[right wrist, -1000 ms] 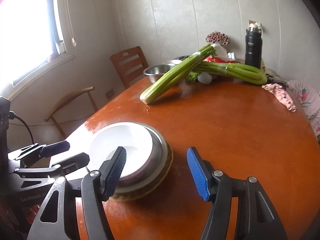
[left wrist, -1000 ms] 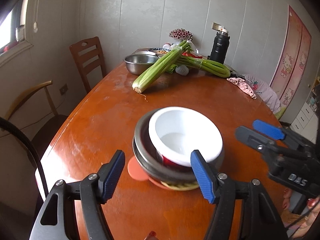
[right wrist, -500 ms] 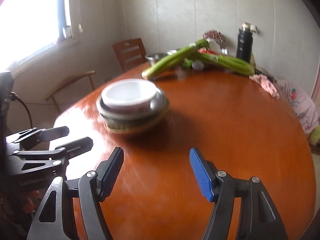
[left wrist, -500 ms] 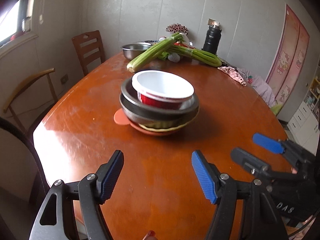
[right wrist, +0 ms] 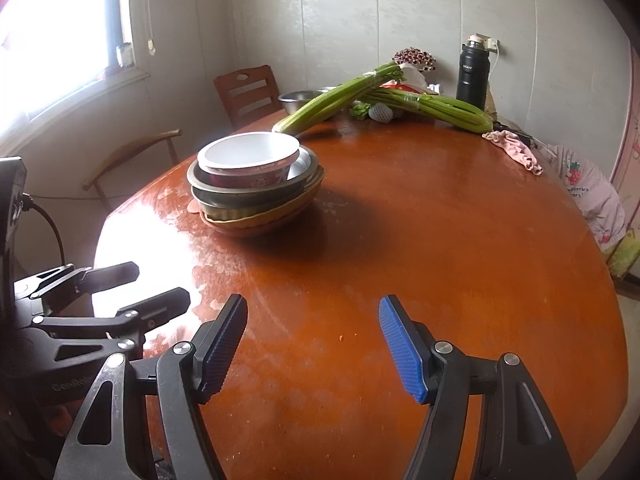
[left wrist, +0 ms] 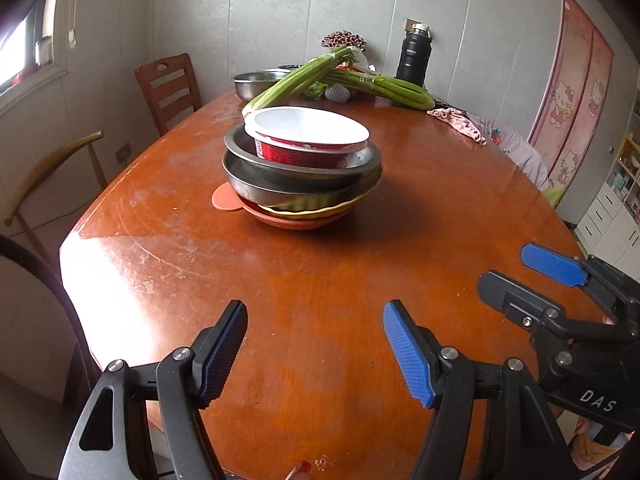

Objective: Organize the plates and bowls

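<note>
A stack of dishes stands on the brown wooden table: a red-and-white bowl on top, inside two steel bowls, over a yellow plate and an orange plate. The stack also shows in the right wrist view. My left gripper is open and empty, near the table's front edge, well short of the stack. My right gripper is open and empty, also back from the stack; it shows at the right of the left wrist view.
Celery bunches, a steel bowl, a black flask and a pink cloth lie at the table's far end. Wooden chairs stand to the left. A window is at left.
Both grippers have pulled back from the stack toward the table's front edge and sit lower. The stack stays in place, now farther off in both views.
</note>
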{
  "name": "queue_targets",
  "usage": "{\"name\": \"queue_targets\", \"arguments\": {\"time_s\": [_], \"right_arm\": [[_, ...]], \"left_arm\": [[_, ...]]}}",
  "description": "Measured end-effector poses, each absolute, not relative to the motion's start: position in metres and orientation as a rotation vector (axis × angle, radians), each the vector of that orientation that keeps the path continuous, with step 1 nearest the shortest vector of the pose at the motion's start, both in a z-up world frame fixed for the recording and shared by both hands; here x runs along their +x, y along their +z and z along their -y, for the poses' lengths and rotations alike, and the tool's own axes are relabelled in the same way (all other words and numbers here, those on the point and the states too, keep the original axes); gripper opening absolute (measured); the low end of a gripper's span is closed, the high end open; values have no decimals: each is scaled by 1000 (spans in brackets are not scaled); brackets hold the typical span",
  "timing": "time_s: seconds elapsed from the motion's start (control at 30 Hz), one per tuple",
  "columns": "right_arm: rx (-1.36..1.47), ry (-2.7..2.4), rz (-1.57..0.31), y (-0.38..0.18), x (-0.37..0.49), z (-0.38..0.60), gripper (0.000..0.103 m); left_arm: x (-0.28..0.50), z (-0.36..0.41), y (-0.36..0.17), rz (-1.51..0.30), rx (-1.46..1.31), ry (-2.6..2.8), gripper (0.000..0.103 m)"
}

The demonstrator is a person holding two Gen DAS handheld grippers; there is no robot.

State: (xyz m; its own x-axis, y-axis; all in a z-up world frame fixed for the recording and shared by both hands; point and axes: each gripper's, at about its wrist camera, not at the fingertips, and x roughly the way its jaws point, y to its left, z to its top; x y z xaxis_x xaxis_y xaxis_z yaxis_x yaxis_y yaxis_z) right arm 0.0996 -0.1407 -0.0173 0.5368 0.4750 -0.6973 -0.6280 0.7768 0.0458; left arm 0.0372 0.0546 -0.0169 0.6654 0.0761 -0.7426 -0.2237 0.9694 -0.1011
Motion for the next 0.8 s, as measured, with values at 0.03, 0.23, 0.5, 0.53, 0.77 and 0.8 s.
{"name": "queue_targets", "arguments": {"time_s": [0.03, 0.23, 0.5, 0.53, 0.77, 0.8], "right_arm": [[-221, 662, -757, -17, 99, 141, 70], [-230, 652, -756, -15, 97, 140, 70], [-237, 657, -763, -15, 96, 138, 70], [-239, 657, -765, -15, 96, 137, 70], [-244, 660, -768, -17, 96, 136, 70], [-242, 658, -768, -17, 96, 136, 70]], "left_arm": [[37, -55, -17, -828, -195, 171, 70], [36, -56, -18, -825, -190, 161, 70], [35, -59, -17, -819, -198, 163, 70], [34, -59, -16, -818, -197, 163, 70], [34, -61, -16, -816, -194, 175, 70], [34, -61, -16, -819, -196, 174, 70]]}}
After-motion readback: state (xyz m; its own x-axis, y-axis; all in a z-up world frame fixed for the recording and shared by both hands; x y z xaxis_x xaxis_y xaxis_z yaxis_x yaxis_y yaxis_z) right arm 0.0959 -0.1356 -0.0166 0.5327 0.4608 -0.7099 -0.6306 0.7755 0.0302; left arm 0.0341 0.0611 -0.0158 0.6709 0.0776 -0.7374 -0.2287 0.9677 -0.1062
